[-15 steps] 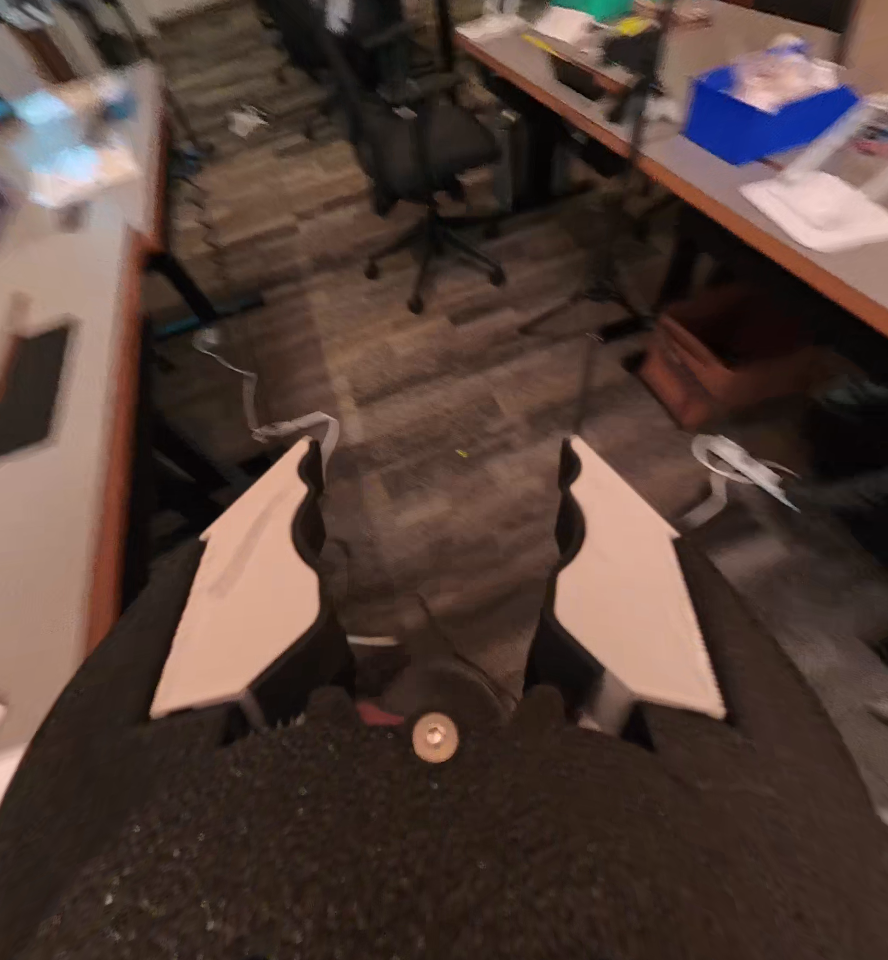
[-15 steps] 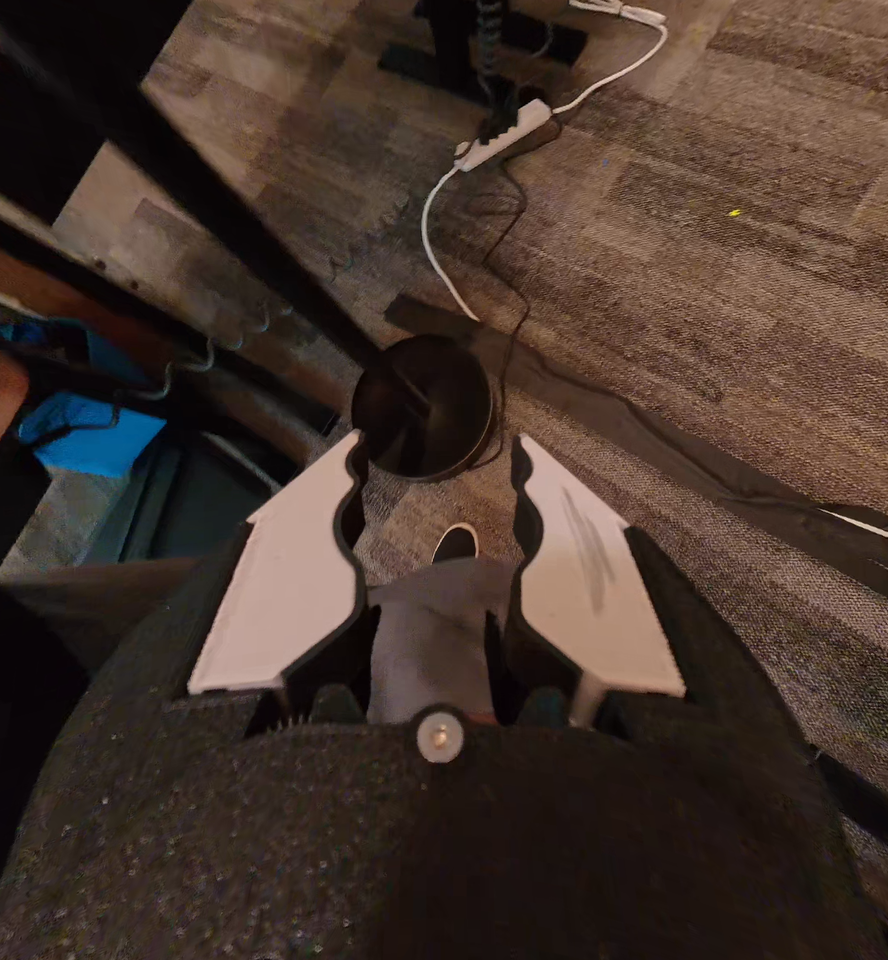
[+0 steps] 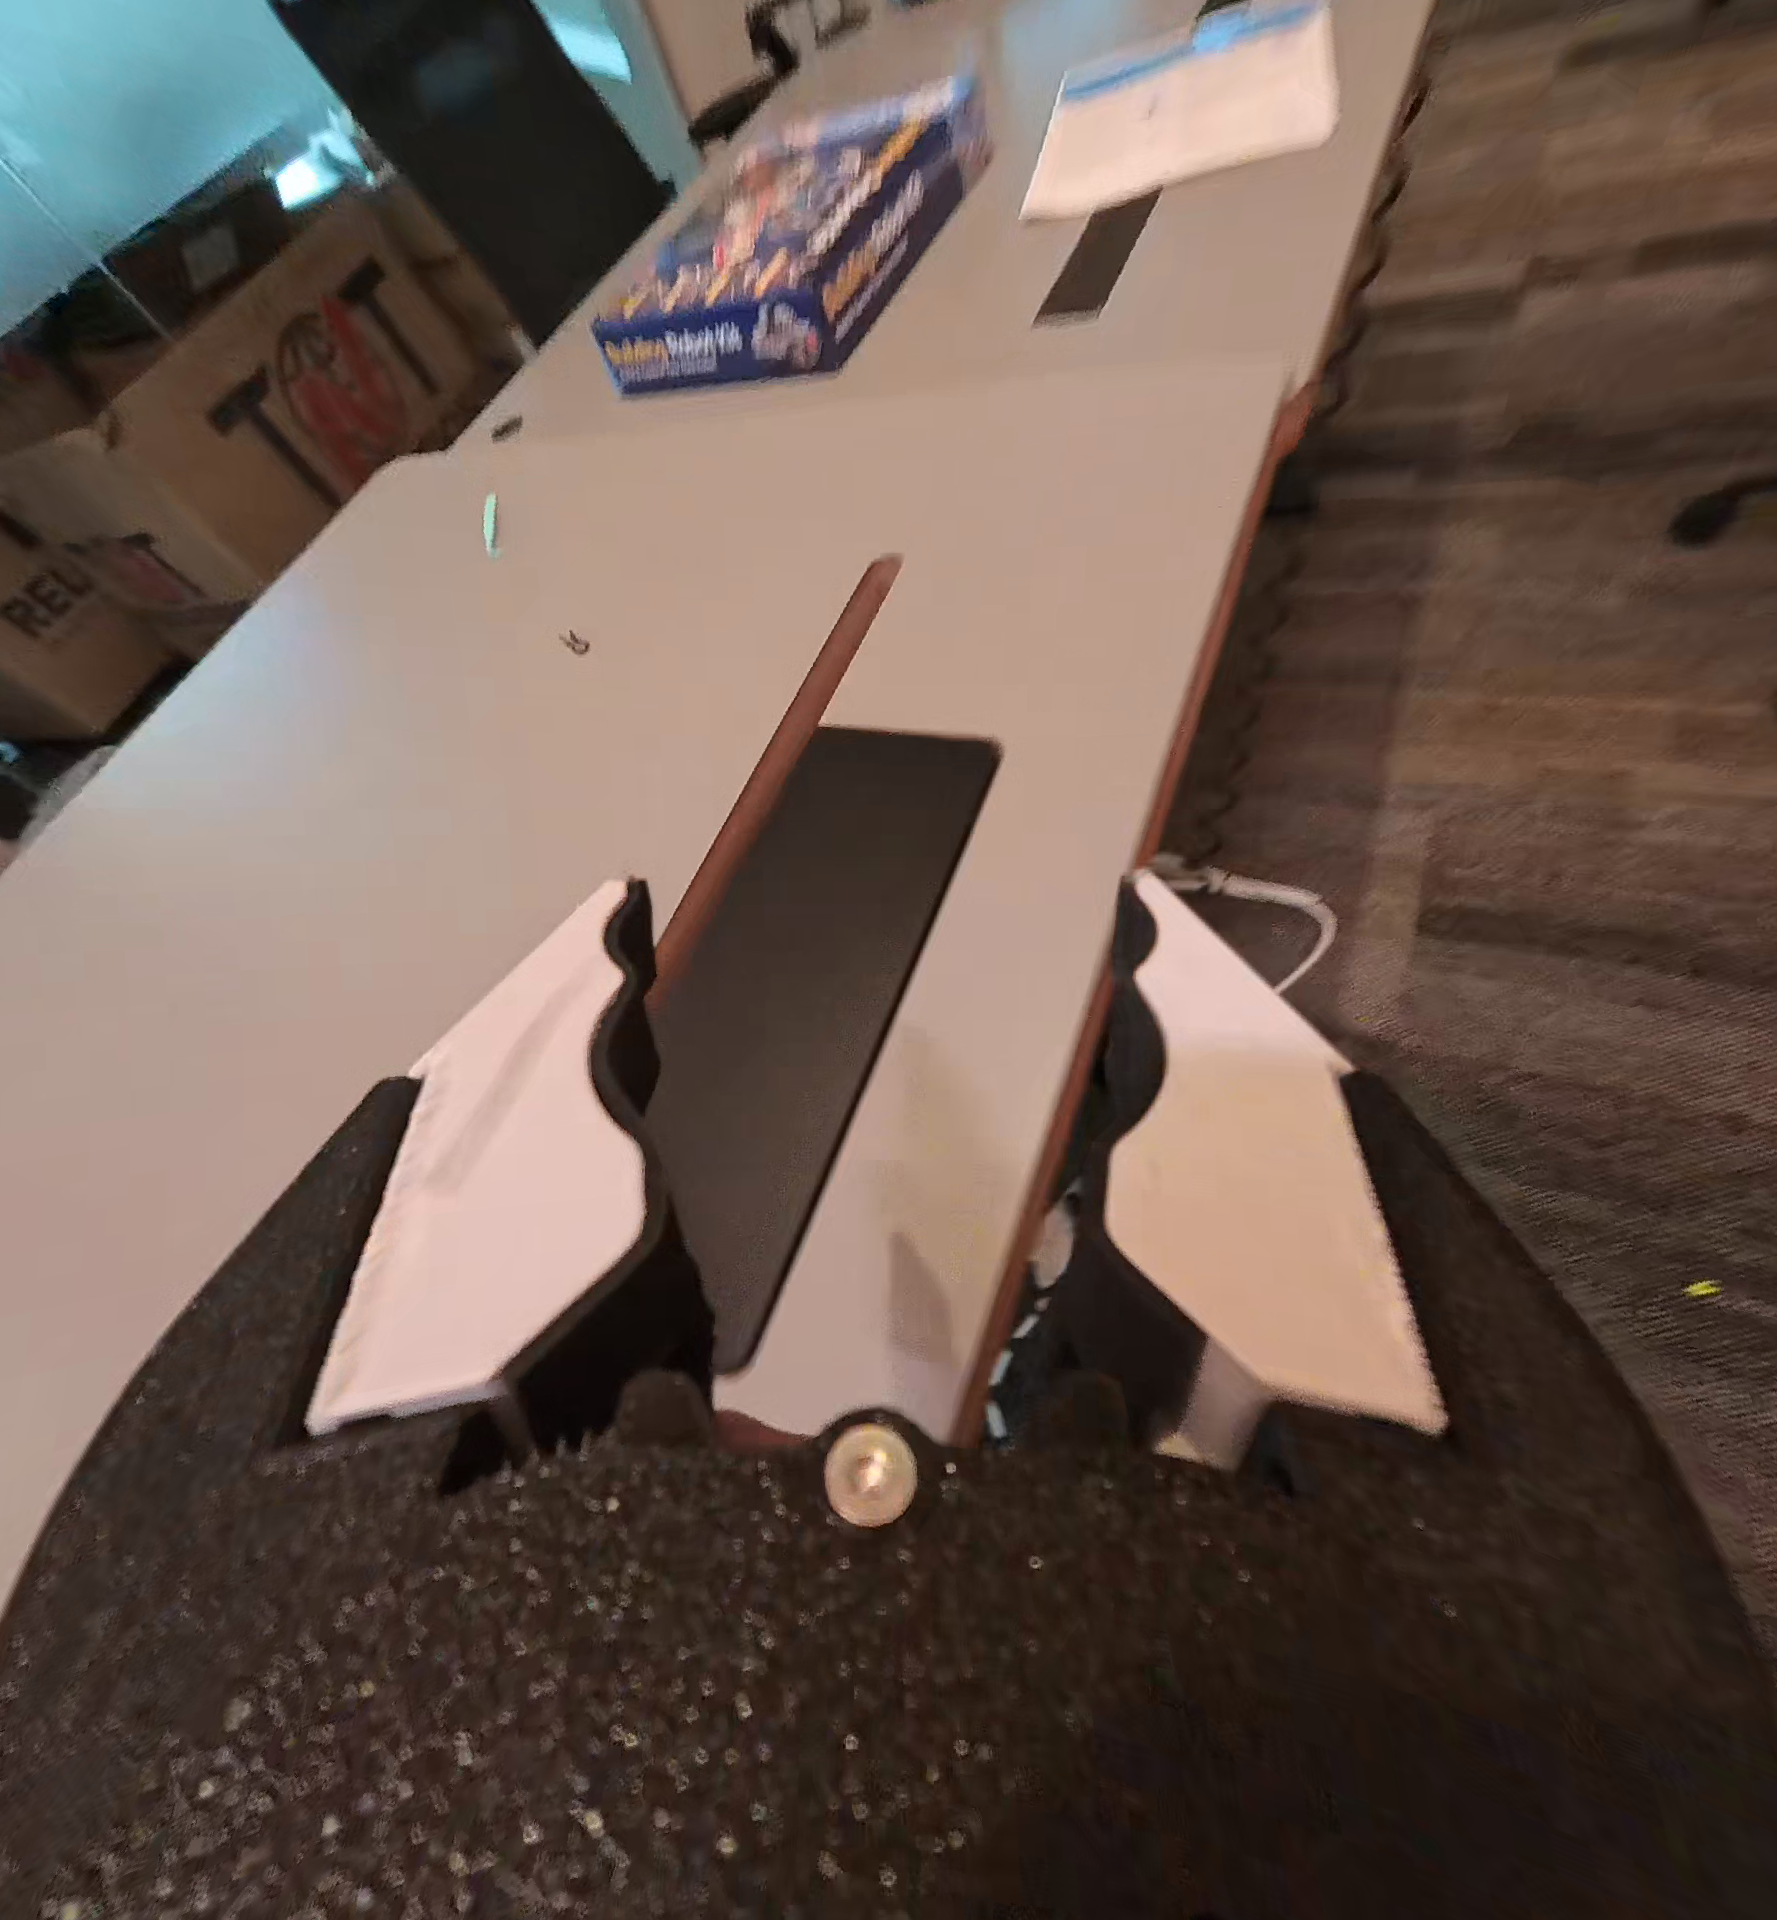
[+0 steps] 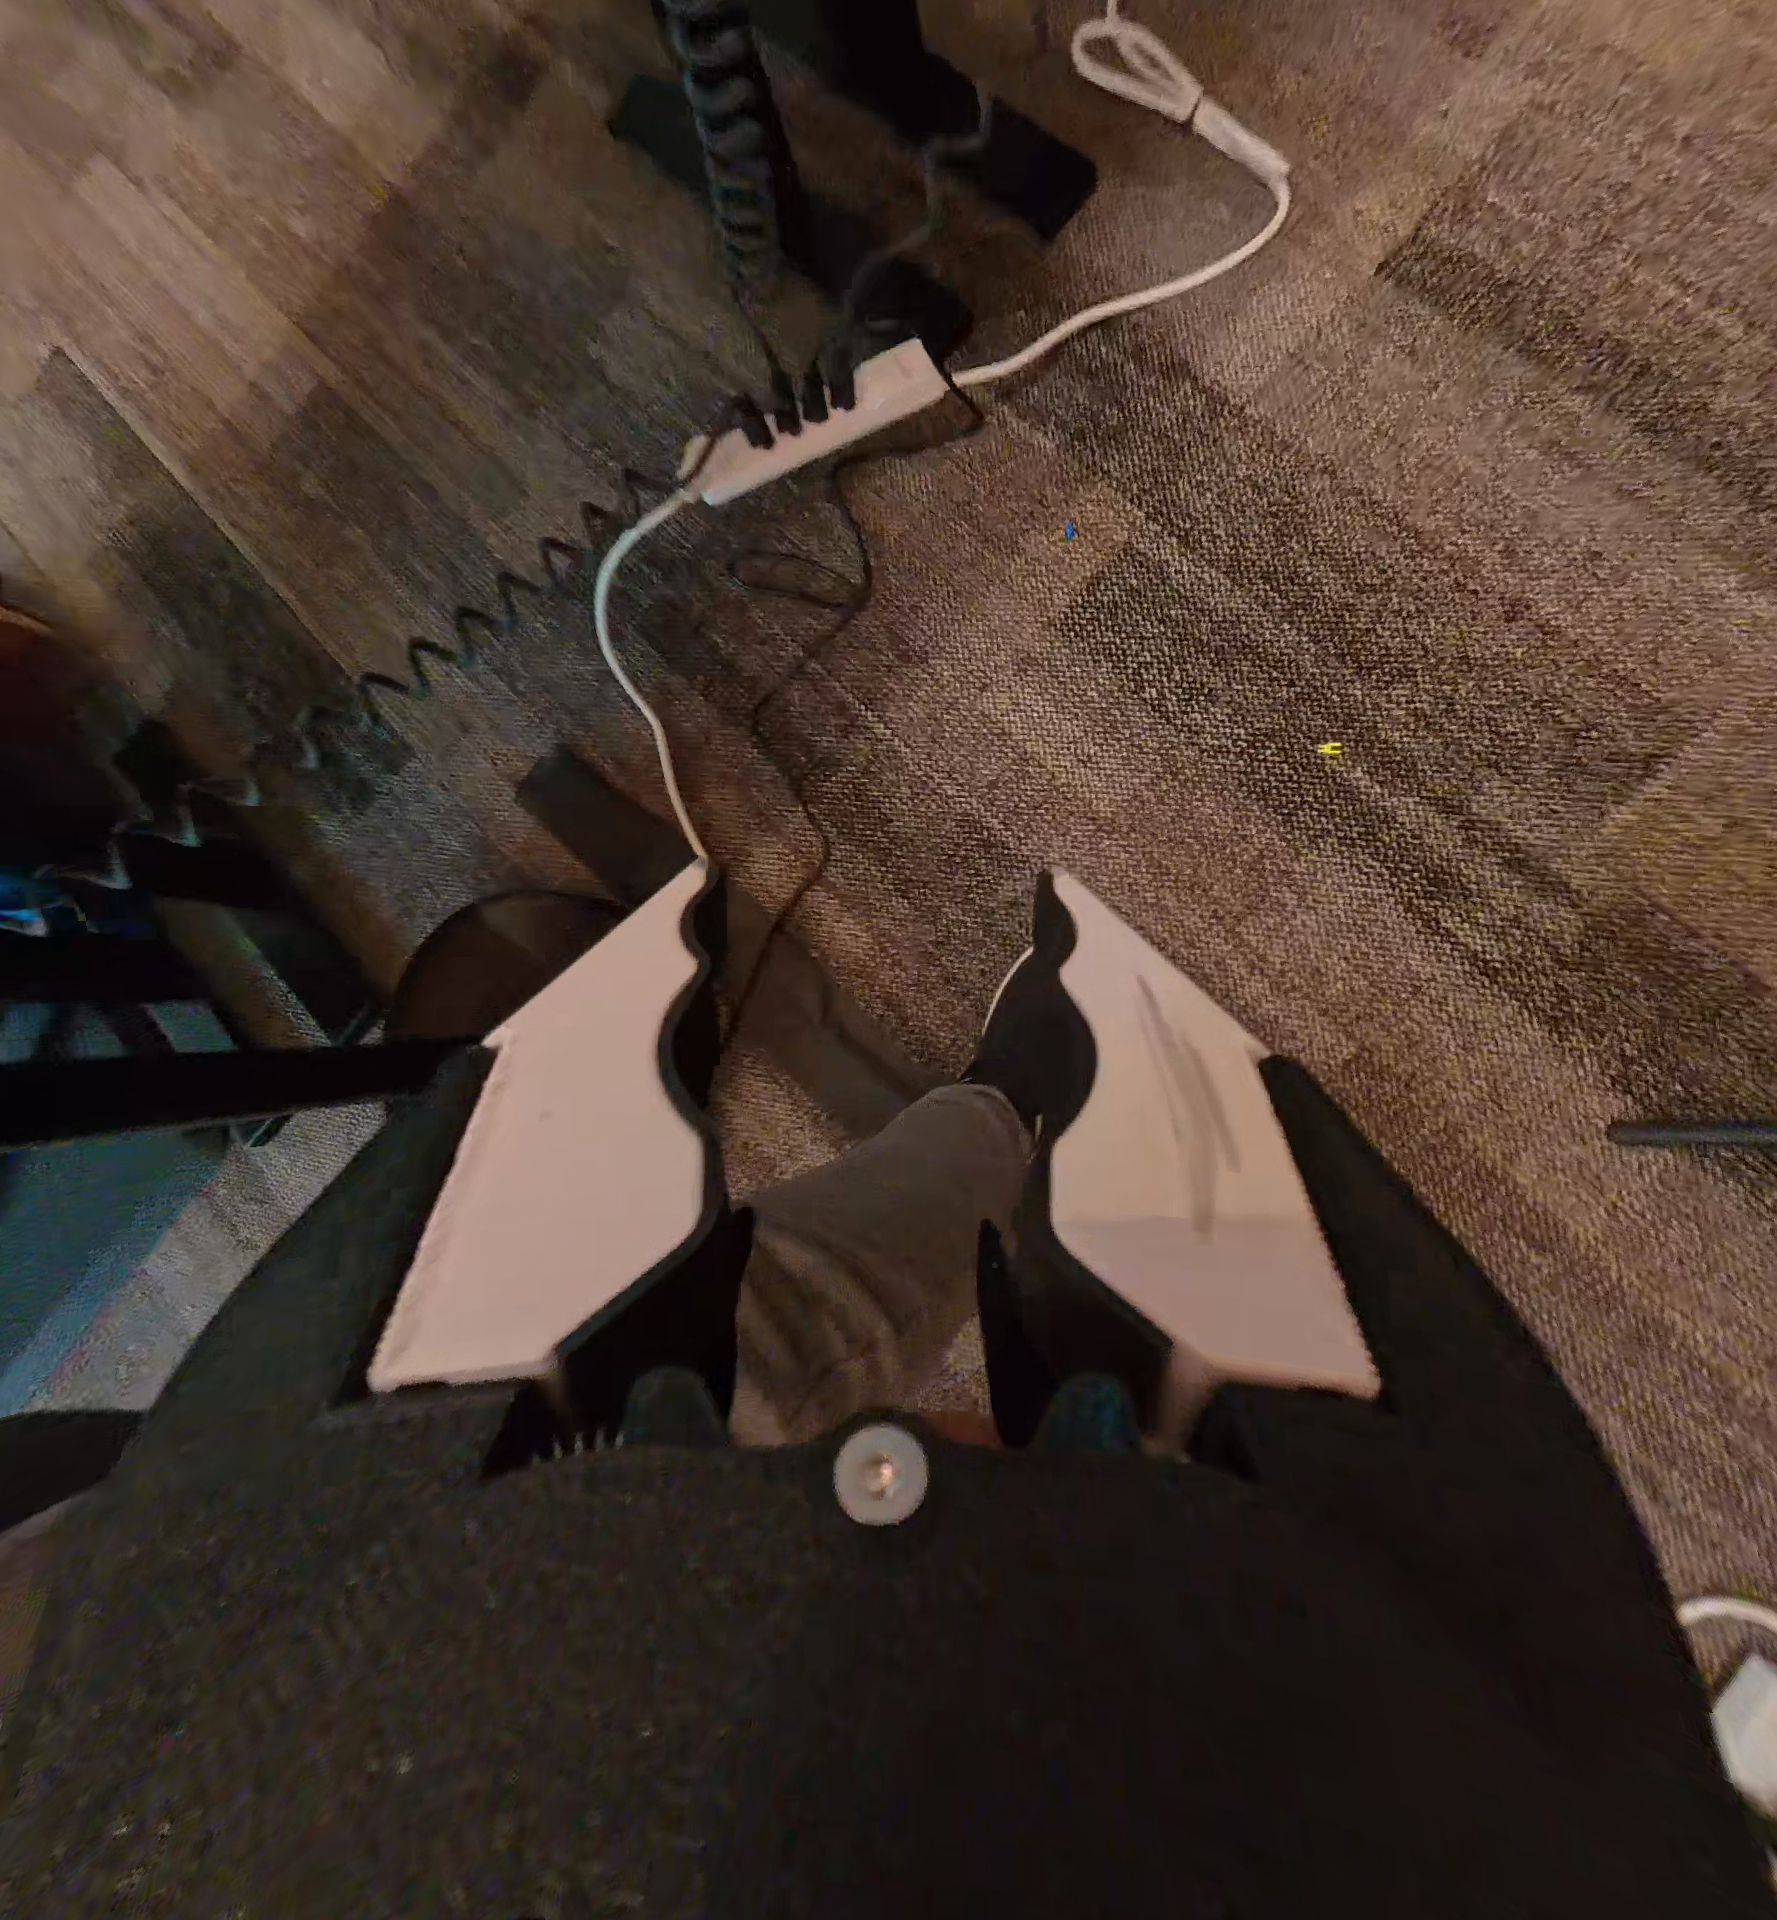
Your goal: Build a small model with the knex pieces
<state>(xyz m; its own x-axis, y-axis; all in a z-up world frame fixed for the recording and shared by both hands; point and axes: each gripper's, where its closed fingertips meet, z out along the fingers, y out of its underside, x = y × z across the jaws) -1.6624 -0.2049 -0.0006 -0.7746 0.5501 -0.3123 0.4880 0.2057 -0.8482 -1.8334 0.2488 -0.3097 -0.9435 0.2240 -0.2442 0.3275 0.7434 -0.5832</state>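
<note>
Left wrist view: we see the left gripper (image 3: 879, 904) held over a pale grey desk (image 3: 364, 790), jaws spread wide with nothing between them. Nearest it is a black flat panel (image 3: 822, 997) set in the desk, beside a brown divider edge (image 3: 811, 707).
Far on the desk: a blue printed box (image 3: 801, 249) and a white sheet (image 3: 1185, 114), both blurred; cardboard boxes (image 3: 240, 416) stand at far left.
Right wrist view: our right gripper (image 4: 879, 883) points down at patterned carpet (image 4: 1383, 623), jaws wide apart and empty. A person's grey trouser leg and dark shoe (image 4: 1029, 1029) show between the fingers.
Floor items: a white power strip (image 4: 822, 426) with a white cable (image 4: 635, 665), and a black coiled cord (image 4: 489, 623) at left.
Risk: we judge the cables could snag a foot or the lowered right gripper.
View difference: only the left view shows the desk; only the right shows the cables and the foot.
</note>
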